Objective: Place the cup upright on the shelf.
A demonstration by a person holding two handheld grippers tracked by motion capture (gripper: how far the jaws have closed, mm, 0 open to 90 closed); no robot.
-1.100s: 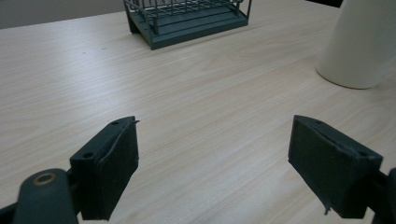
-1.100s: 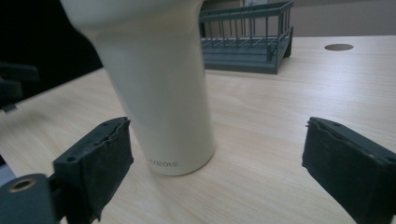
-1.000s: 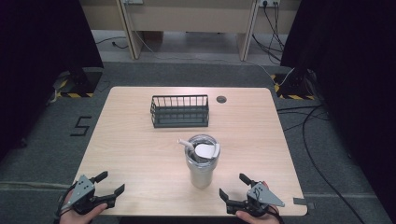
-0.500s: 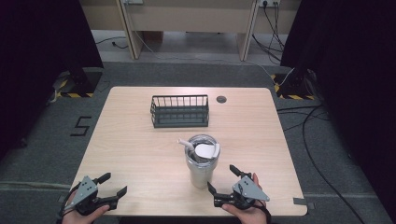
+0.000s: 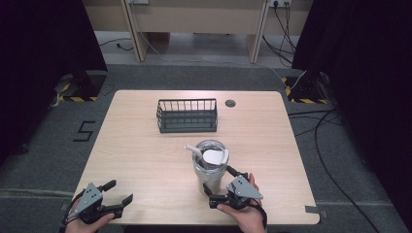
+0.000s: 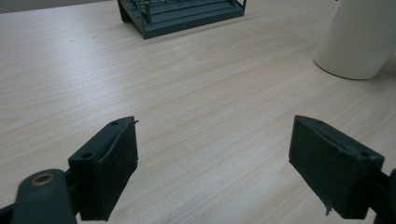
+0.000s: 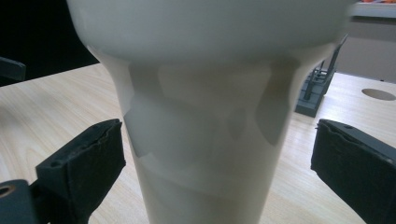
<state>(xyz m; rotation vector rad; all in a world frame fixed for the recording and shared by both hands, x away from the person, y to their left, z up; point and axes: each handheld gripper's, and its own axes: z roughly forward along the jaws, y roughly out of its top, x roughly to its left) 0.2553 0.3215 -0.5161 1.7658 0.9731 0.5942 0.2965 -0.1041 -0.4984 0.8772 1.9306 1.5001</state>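
A pale metal tumbler point(image 5: 210, 170) stands upright on the table's front middle, with white items point(image 5: 213, 156) inside and a white handle poking over its rim. My right gripper point(image 5: 221, 187) sits at its right side, low down. In the right gripper view the tumbler point(image 7: 205, 116) stands between the two pads point(image 7: 84, 158) with a gap on each side. These jaws have just been opening, so the right gripper point(image 7: 215, 135) is open. My left gripper point(image 5: 119, 191) rests open and empty at the front left corner. The left gripper point(image 6: 212, 130) view has the tumbler point(image 6: 359, 42) far right.
A dark wire basket point(image 5: 187, 115) stands behind the tumbler at mid-table, seen too as the basket point(image 6: 182, 11) and the basket point(image 7: 315, 93). A round cable hole point(image 5: 230, 103) lies at the back right. The wooden table point(image 5: 145, 155) ends close in front of both hands.
My right gripper has moved left and a little forward from the front right edge until its jaws flank the tumbler's base. The left gripper has stayed put.
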